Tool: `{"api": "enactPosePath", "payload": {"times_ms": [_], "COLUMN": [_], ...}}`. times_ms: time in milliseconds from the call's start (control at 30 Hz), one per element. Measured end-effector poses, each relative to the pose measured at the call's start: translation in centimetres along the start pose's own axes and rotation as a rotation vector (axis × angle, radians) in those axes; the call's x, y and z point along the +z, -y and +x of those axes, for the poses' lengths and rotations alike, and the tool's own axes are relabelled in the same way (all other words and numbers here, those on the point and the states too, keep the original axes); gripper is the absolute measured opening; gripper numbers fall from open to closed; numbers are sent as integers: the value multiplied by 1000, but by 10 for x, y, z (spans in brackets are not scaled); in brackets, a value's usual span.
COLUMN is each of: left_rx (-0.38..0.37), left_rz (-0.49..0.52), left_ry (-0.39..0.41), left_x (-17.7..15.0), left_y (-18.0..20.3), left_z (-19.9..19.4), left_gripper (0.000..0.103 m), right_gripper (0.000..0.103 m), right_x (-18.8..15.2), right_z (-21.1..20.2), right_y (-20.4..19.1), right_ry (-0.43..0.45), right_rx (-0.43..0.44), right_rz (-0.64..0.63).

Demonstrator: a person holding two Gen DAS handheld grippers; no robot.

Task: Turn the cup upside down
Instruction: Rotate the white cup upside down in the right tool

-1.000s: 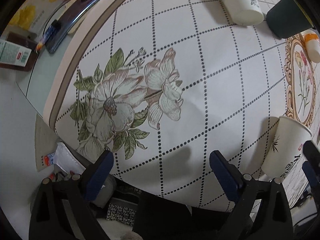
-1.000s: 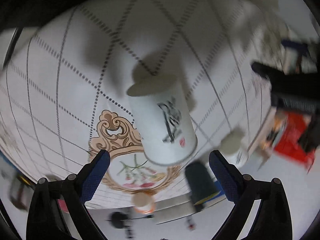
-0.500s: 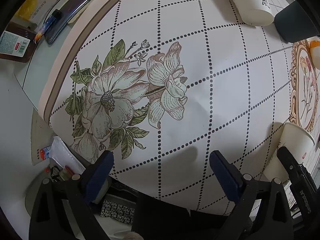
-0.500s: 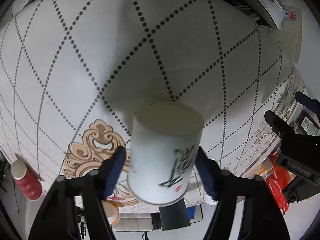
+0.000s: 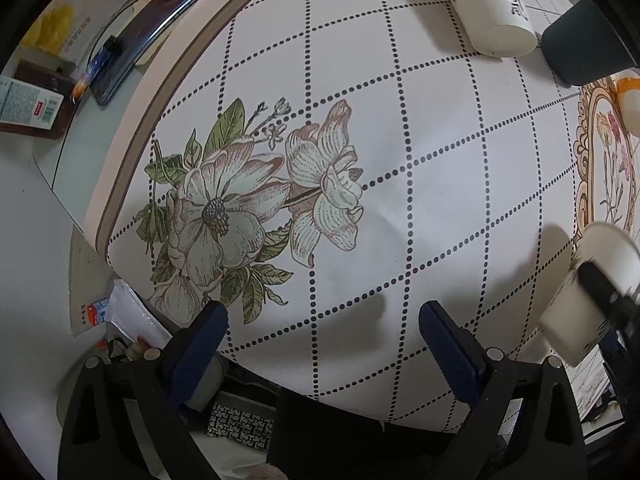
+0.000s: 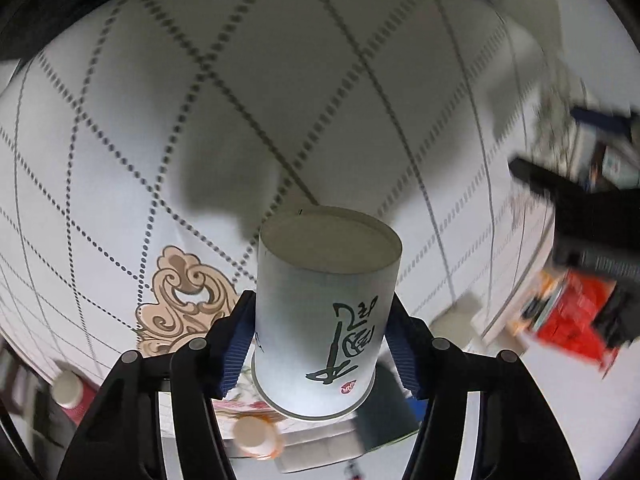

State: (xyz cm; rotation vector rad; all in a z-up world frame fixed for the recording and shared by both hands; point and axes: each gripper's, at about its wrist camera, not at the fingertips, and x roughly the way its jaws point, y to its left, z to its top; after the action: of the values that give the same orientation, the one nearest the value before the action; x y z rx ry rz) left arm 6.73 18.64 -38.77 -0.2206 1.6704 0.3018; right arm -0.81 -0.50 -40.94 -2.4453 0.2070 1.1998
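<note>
A white paper cup point(image 6: 320, 312) with black calligraphy fills the lower middle of the right wrist view. My right gripper point(image 6: 320, 332) is shut on the cup's sides, with its flat base pointing away from the camera toward the tablecloth. The cup is off the table, above its shadow. In the left wrist view the same cup point(image 5: 596, 300) shows at the right edge with a black finger across it. My left gripper point(image 5: 324, 344) is open and empty over the table's near edge.
The table carries a white cloth point(image 5: 420, 160) with dotted diamonds and a flower print. A second white cup point(image 5: 488, 12) lies on its side at the far end, beside a dark cup point(image 5: 584, 44). Clutter lies on the floor point(image 5: 48, 92) to the left.
My right gripper has closed on the cup, and the cup now stands lifted with its base toward the table. My left gripper has stayed open and hardly moved.
</note>
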Motion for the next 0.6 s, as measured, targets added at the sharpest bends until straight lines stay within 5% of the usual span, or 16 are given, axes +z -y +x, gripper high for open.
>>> {"api": "enactPosePath", "payload": {"times_ms": [433, 600], "left_rx": [42, 52], "left_rz": [87, 125], "left_ry": [36, 46], "left_x": [7, 7], "left_y": [34, 47], "left_z": [-29, -35], "left_gripper": [98, 98], "right_gripper": [64, 64], "right_x": [-67, -101], "right_z": [54, 77], "right_y": [55, 46], "right_ry": [-159, -226], "right_rx": [559, 797], "right_rz": [815, 1129]}}
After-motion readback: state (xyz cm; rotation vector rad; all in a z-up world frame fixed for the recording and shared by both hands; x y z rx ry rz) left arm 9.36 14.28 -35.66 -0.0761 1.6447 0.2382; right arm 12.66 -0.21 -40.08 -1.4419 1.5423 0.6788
